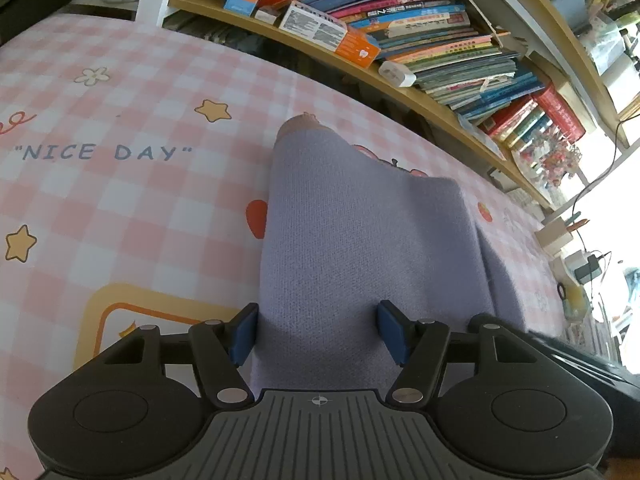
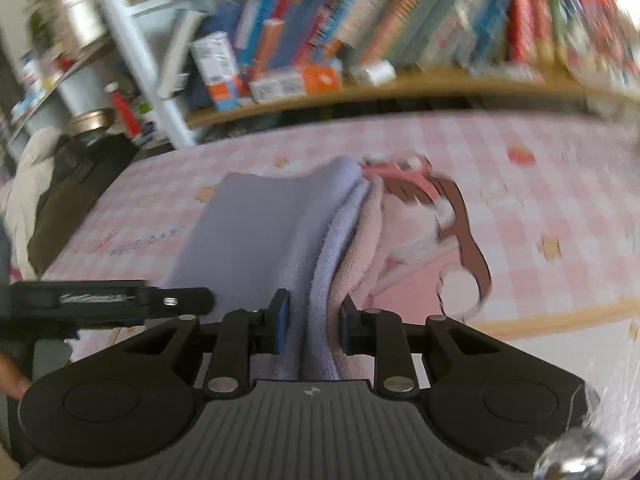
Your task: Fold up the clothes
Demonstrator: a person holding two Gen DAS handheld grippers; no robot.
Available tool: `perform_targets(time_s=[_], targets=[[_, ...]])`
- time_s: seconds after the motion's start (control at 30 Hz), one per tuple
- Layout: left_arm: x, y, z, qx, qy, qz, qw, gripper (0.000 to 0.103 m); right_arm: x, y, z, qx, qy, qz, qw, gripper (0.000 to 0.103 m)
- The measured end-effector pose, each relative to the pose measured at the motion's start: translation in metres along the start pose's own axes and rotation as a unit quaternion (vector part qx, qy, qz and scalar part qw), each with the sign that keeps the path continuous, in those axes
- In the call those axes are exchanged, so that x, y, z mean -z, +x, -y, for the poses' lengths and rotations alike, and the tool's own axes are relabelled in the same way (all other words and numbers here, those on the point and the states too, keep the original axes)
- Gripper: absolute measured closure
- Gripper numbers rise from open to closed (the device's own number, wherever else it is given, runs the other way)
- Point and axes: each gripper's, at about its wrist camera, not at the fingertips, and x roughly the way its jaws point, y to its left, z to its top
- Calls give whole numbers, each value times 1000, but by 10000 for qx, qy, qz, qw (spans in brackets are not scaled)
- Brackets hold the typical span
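Lavender garment (image 1: 360, 240) near table's (image 1: 120, 200) shelf-side edge. Left gripper (image 1: 316, 332) half-open astride cloth, pads apart. Right gripper (image 2: 312, 328) pinching bunched fold.

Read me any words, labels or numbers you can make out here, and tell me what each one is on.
"NICE DAY", with its quote marks: printed on the pink checked cloth.
Book spines and boxes on the shelf: print too small to read.
Right wrist view: too blurred; "NICE DAY" barely shows.
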Motion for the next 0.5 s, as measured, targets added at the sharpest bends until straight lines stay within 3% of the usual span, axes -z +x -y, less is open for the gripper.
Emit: perform_targets(time_s=[0.1,0.2,0.5], targets=[[0,0,-3,98,0,-37,9999,38,2,8,24,-151,752,-309,9966,61],[-1,0,-7,224,-75,-90,9997,38,6,12,39,-367,1274,-502,9899,56],[-2,7,-10,397,-231,-159,9988,37,6,27,50,-709,1594,-705,9821,55]])
